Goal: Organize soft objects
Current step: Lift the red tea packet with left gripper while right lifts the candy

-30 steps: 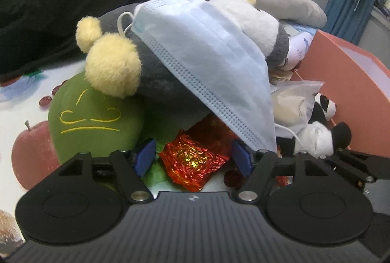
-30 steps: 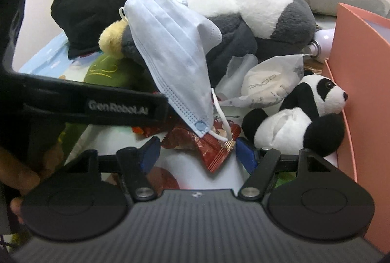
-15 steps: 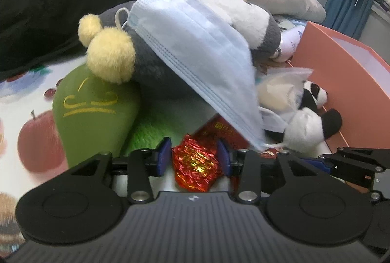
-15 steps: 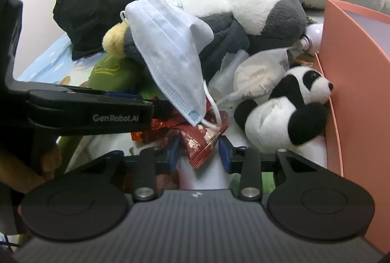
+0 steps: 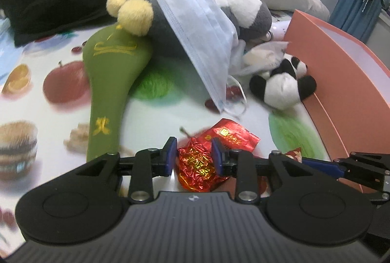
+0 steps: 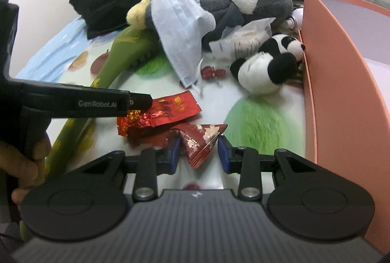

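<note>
While the pink box stands along the right edge of the fruit-print cloth, the soft things lie heaped beside it: a grey and white plush draped with a blue face mask, a green paddle-shaped cushion and a small panda touching the box wall. These look light and yielding; each would probably take a pinch anywhere on its bulk. Nearest lie two red foil packets, thin, crinkly and likely slippery, best nipped across a flat edge. Left gripper: jaws, having just narrowed, are clamped on the crumpled foil packet. Right gripper: jaws narrow, having just closed; the patterned red packet sits between them, apparently held at its lower end.
</note>
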Available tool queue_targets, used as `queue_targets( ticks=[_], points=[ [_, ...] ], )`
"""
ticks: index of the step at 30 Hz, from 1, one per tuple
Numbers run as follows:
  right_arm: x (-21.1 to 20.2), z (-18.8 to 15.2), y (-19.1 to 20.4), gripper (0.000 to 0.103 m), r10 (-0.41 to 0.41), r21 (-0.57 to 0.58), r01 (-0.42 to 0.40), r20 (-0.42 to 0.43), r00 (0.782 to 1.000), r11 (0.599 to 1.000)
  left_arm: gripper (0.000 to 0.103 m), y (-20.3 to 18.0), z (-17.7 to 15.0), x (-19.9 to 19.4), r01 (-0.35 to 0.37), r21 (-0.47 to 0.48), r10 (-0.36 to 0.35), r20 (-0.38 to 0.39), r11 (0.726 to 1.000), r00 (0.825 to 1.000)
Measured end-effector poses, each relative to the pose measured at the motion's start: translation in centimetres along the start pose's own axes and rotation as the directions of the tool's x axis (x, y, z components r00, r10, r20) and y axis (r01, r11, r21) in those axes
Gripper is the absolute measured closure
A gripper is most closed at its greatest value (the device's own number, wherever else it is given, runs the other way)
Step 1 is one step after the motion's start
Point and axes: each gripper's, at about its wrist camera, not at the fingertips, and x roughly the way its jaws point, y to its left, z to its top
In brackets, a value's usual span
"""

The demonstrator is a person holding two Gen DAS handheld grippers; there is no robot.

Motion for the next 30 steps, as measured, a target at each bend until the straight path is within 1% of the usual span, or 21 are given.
queue_targets(
  ticks=[7,8,11,12,15,18,19,20,22,24,25,26,27,30],
  points=[
    [-2.3,-2.5,0.6,0.066,-0.015,-0.021,0.014,-0.009,1.0,1.0,0.067,-0.1,-2.6,-2.4,-0.016,-0.05,0.016,-0.009,0.999,1.0],
    [-2.6,-2.7,0.7,0.066,-0.017,-0.022,0.016,-0.009,1.0,1.0,0.067,-0.3,-2.9,-2.7,-0.016,-0.046,0.016,-0.011,0.999,1.0],
    [-3.6,-3.6,0.8,0.068,-0.026,-0.02,0.026,-0.005,1.0,0.999,0.066,-1.8,-3.7,-3.6,-0.042,0.062,0.043,-0.025,0.997,0.999],
    [-4.0,-3.9,0.8,0.068,-0.026,-0.019,0.026,-0.003,1.0,0.999,0.066,-2.2,-3.9,-3.8,-0.044,0.082,0.047,-0.03,0.996,0.998],
    [-4.8,-4.8,0.7,0.069,-0.03,-0.007,0.03,0.0,1.0,1.0,0.065,-2.5,-4.6,-4.9,-0.015,0.087,0.019,-0.044,0.996,0.999],
    [-5.4,-5.5,0.5,0.069,-0.029,0.02,0.029,-0.002,1.0,0.999,0.057,-2.8,-5.2,-6.1,-0.001,0.098,0.006,-0.053,0.995,0.999],
    [-5.6,-5.8,0.5,0.069,-0.031,0.025,0.031,-0.004,1.0,0.999,0.052,-2.9,-5.4,-6.4,0.01,0.109,-0.004,-0.056,0.994,0.998],
    [-5.7,-6.0,0.4,0.069,-0.033,0.03,0.033,-0.008,0.999,0.999,0.048,-3.2,-5.5,-6.8,0.029,0.132,-0.021,-0.062,0.991,0.998],
    [-6.0,-6.0,0.1,0.069,-0.034,0.036,0.035,-0.014,0.999,0.999,0.043,-3.6,-5.8,-7.2,0.039,0.169,-0.027,-0.071,0.985,0.997],
    [-6.4,-6.0,-0.1,0.069,-0.038,0.036,0.038,-0.013,0.999,0.999,0.042,-4.1,-5.8,-7.5,0.065,0.217,-0.048,-0.083,0.974,0.995],
    [-6.5,-6.0,-0.2,0.069,-0.037,0.04,0.037,-0.015,0.999,0.999,0.039,-4.3,-5.9,-7.7,0.071,0.239,-0.054,-0.075,0.968,0.996],
    [-6.7,-6.0,-0.3,0.069,-0.037,0.041,0.038,-0.013,0.999,0.998,0.034,-4.6,-5.9,-8.0,0.058,0.257,-0.044,-0.059,0.965,0.997],
    [-6.9,-6.0,-0.4,0.069,-0.043,0.037,0.044,-0.008,0.999,0.998,0.032,-4.8,-6.0,-8.1,0.054,0.271,-0.042,-0.05,0.961,0.998],
    [-7.3,-6.2,-0.8,0.07,-0.055,0.05,0.054,0.009,0.998,0.997,0.03,-5.0,-5.8,-7.7,0.08,0.306,-0.068,-0.05,0.949,0.996]
  ],
)
